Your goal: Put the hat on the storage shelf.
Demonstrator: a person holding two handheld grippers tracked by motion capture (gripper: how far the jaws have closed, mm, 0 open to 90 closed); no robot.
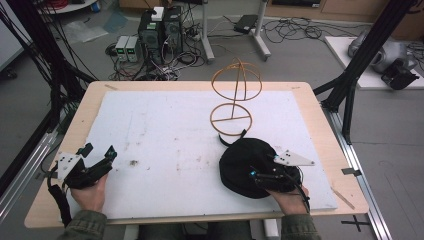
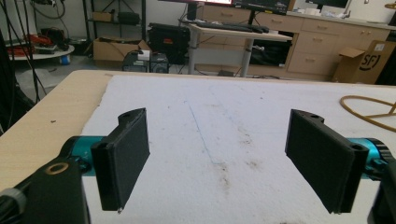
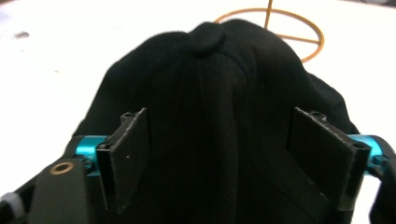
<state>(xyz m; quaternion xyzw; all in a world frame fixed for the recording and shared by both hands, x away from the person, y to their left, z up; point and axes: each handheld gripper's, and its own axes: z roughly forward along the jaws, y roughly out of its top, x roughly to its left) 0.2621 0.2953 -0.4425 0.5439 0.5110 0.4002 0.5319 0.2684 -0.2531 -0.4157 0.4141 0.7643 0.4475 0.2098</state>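
Lying on the white foam sheet (image 1: 165,145) that covered the pale wooden table (image 1: 320,125), the black knitted cloth cap (image 1: 247,162) sat near the table's right front, just short of the tan wire hat stand (image 1: 235,95) with its round base ring and hooped top. In the high view its long axis ran from the person's side toward the far edge, with a narrow black tab reaching the stand's base ring. In the right gripper view the cap (image 3: 210,107) rose in a mound away from the camera, its small round top button pointing toward the wire ring behind it.

The right gripper (image 1: 265,175) rested at the cap's near edge. Its two black jaws stood fairly wide, one to each side of the cloth, which bulged between them; whether the pads pressed on the fabric could not be told.

The left gripper (image 1: 97,157) sat well apart at the table's left front, held low over the sheet. Its jaws stood wide open with only bare sheet between them.
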